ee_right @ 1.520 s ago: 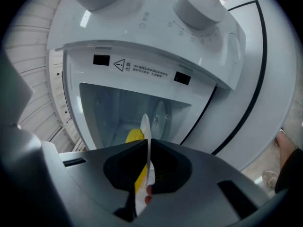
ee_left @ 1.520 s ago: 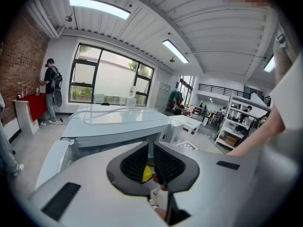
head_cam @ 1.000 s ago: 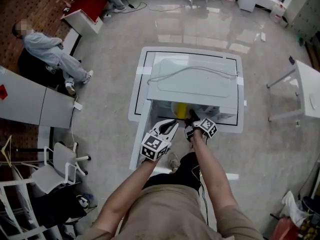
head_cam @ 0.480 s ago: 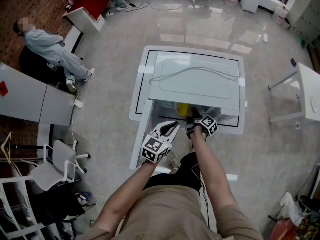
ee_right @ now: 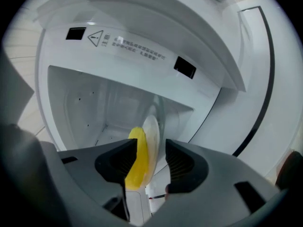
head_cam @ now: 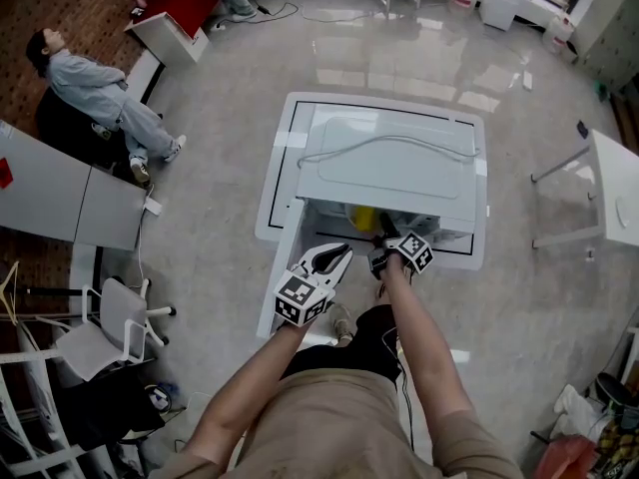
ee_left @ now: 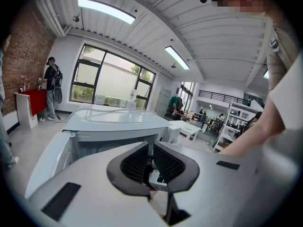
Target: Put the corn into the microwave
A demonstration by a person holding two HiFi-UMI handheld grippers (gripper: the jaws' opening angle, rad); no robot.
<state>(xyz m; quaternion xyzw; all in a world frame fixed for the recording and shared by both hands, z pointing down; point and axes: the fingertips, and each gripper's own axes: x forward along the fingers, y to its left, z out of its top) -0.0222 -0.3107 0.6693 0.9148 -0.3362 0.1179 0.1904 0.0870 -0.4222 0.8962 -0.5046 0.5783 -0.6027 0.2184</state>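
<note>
The white microwave (head_cam: 384,163) stands on a white table (head_cam: 285,143), with its door (head_cam: 278,287) swung open to the left. Inside lies the yellow corn (head_cam: 363,218) on a white plate. My right gripper (head_cam: 384,236) reaches into the mouth. In the right gripper view its jaws are opening, and the corn (ee_right: 137,160) and the plate's rim (ee_right: 152,136) stand in the gap of the right gripper (ee_right: 151,162), free of the pads. My left gripper (head_cam: 334,257) hovers by the open door. Its jaws are shut on nothing in the left gripper view (ee_left: 150,148).
A grey cable (head_cam: 389,143) lies across the microwave's top. A person (head_cam: 100,93) sits far left by a white counter (head_cam: 70,203). A white chair (head_cam: 110,332) stands at lower left and another table (head_cam: 614,183) at the right.
Both grippers keep their places at the microwave's mouth; the left one has drifted slightly to the left.
</note>
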